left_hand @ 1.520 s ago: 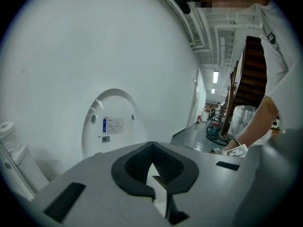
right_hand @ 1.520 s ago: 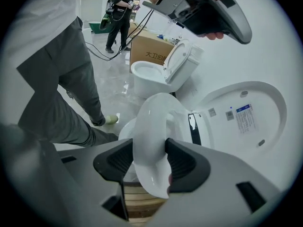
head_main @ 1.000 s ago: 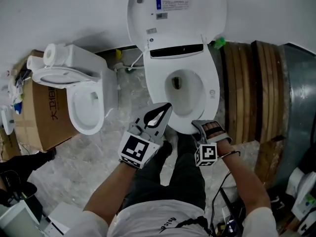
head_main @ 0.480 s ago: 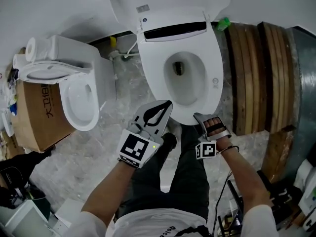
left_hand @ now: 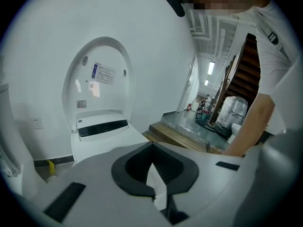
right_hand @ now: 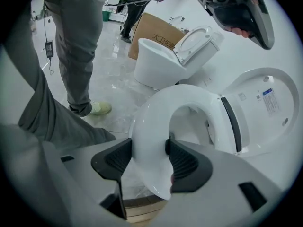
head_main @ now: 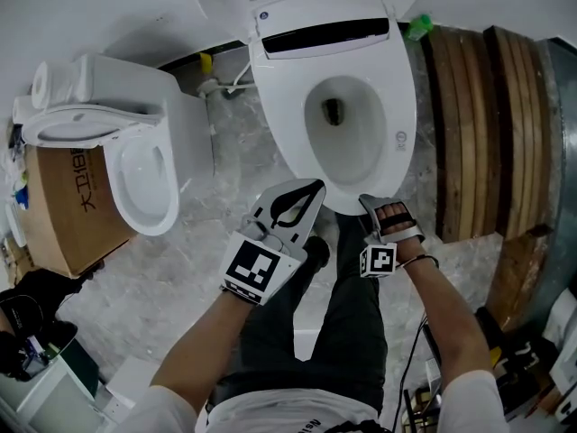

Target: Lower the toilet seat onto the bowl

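Pale marbled floor [head_main: 162, 278] and a plain white wall frame a corner crowded with bathroom fixtures. In the middle of it, the toilet seat [head_main: 398, 106] lies flat over the bowl [head_main: 347, 147], its ring lined up with the rim beneath. From above I cannot tell whether it rests fully or hangs just clear. The right tongs [right_hand: 149, 157] pinch the seat's front edge, with a pad on either side of it.

Compared with a second ago, that grip has not let go. The whole toilet now sits larger and lower in the head view, and the raised lid [left_hand: 102, 60] has slid mostly off the top of it. The person seems to have leaned in over the bowl while following the seat down.

I judge the lowering to be all but finished. What remains is to ease the pads apart and draw the hand back without dragging the seat sideways.

The left tongs [head_main: 311, 188] hover just left of the front rim, pressed together on nothing, with no part in the job that I can see. Further out, a second toilet [head_main: 144, 179] stands to the left with a cardboard box [head_main: 63, 206] beside it. Stacked wooden planks [head_main: 478, 124] flank the right side.
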Demonstrator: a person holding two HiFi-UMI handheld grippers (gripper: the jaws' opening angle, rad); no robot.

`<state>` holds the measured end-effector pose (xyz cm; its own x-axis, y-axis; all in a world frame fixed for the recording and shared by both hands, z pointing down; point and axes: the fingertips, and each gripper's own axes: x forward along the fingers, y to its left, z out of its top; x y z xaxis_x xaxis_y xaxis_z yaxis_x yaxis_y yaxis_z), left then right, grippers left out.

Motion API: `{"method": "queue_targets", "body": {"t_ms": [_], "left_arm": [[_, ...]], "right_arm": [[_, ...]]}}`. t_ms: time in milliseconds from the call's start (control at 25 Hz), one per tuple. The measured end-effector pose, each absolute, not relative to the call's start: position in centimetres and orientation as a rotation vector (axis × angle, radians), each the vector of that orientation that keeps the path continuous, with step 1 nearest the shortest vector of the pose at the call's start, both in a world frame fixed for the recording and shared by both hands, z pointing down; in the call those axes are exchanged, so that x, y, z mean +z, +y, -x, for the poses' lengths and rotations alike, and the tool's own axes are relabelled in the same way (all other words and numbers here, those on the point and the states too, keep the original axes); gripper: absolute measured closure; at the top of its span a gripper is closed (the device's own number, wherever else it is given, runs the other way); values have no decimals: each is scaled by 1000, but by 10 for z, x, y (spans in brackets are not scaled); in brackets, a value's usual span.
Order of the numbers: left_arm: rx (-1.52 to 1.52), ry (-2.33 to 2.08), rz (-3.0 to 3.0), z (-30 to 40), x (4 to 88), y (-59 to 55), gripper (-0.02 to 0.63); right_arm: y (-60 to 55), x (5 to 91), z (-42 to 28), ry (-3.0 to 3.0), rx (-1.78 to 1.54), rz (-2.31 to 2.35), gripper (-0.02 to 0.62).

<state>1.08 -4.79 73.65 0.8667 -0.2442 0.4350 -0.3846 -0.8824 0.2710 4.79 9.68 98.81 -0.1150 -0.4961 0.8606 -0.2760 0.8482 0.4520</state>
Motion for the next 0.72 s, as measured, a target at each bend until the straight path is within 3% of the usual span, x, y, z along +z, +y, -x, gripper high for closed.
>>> {"method": "queue_targets", "body": {"t_ms": [600,720], "left_arm": [[591,-485,-2647,-7,740,-47,600],[596,-475,-2651,-9,729,-45,600]], "right_arm": [[101,1007,-49,-1692,-81,-583,351],[107,989,-54,-1684,-23,-631,381]]}}
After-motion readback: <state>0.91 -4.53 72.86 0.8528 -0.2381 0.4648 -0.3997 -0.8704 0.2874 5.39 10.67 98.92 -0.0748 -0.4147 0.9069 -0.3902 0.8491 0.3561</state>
